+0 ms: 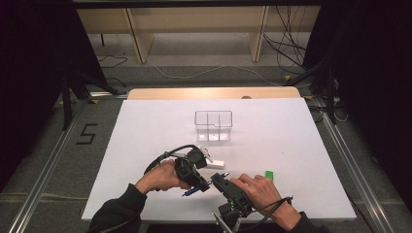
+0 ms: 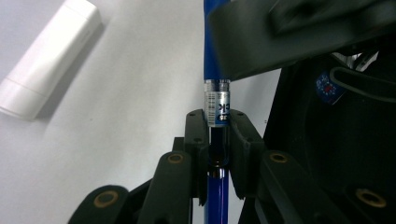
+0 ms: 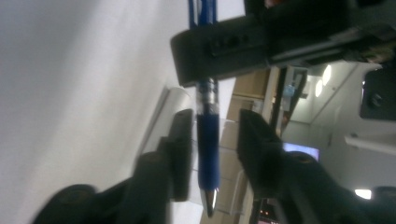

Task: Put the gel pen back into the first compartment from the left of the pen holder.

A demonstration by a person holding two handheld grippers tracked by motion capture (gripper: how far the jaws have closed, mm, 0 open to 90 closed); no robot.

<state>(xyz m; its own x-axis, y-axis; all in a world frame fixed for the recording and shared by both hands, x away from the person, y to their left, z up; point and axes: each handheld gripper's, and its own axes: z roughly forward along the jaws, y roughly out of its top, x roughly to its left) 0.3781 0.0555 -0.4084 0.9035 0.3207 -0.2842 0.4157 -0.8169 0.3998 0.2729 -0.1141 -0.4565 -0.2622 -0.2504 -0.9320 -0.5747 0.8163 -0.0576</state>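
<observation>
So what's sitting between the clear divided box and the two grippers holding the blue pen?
In the high view, a white capped tube lies just behind the left gripper; otherwise bare white table up to the clear box.

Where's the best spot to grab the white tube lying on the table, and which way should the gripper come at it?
Probably the middle of the white tube, coming straight down from above. It lies flat on the white table, long and evenly round, so the jaws should close across its narrow width. The middle keeps it balanced. Space around it looks open. The left hand-held gripper, nearest it, is shut on the blue pen.
</observation>
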